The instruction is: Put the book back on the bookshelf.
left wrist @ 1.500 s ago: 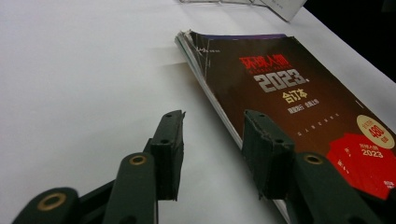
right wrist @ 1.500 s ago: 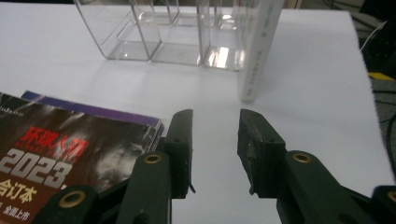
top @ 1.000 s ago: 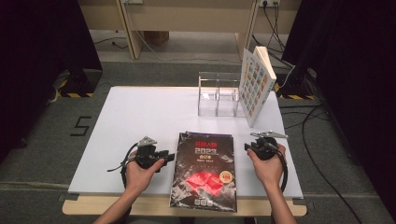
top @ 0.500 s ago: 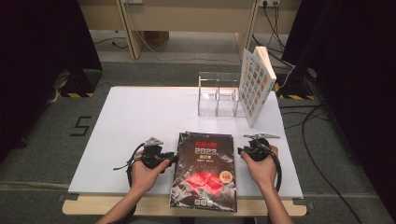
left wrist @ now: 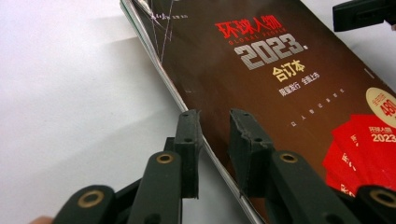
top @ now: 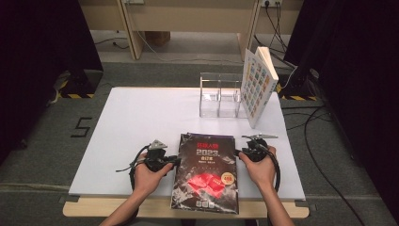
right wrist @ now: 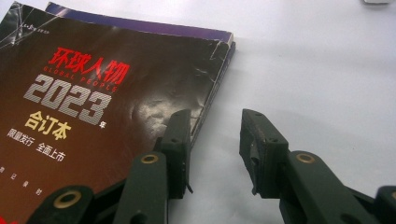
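Now, dark glossy magazine with red cover print (top: 207, 174) lies flat, lower centre of high view, long axis running away from you. Your left gripper (top: 175, 161) straddles its left edge, jaws just closing, not yet pinching. Your right gripper (top: 238, 154) at right edge, jaws just opening, spread. Clear acrylic holder (top: 219, 95) and upright book (top: 255, 85) stand well apart, upper right.

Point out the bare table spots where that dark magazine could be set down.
The widest free patch is the table's left half, from the far edge down to the left gripper, left of the clear holder. A narrower strip lies between the holder and the magazine. The far right corner is crowded by the standing book; the right gripper sits beside the magazine.
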A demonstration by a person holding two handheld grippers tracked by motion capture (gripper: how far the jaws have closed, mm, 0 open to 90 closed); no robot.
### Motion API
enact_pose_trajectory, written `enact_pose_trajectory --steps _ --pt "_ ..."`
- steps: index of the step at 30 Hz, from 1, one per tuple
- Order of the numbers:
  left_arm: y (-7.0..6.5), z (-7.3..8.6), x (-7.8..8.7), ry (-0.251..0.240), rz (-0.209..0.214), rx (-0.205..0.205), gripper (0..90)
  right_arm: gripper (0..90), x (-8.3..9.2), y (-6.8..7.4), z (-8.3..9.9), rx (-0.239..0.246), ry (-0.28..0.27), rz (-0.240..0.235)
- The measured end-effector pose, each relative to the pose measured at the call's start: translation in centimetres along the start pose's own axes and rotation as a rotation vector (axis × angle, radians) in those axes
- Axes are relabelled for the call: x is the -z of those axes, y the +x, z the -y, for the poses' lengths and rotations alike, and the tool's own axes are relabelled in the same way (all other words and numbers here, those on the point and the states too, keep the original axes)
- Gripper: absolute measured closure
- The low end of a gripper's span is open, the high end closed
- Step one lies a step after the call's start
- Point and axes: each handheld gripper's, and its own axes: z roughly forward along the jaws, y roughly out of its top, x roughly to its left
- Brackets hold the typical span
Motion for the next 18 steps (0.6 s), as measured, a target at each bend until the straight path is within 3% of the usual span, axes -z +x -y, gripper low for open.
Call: enact_pose_trajectory --steps 11,13,15,18 --pt "-0.72 -0.17 0.05 0.010 -0.044 -0.054 75.8 63.4 0.12 -0.52 -0.36 -0.007 -0.004 0.002" --pt "-0.54 -0.24 0.14 0.011 -0.025 -0.042 73.5 63.2 0.09 -0.50 -0.44 -0.010 -0.004 0.001" --pt "-0.15 -0.34 0.37 0.001 0.002 -0.002 73.4 63.1 0.10 -0.45 -0.45 -0.008 0.005 0.005" --pt "0.05 -0.40 0.55 0.001 -0.026 -0.012 76.5 62.9 0.18 -0.44 -0.35 -0.010 0.004 0.003"
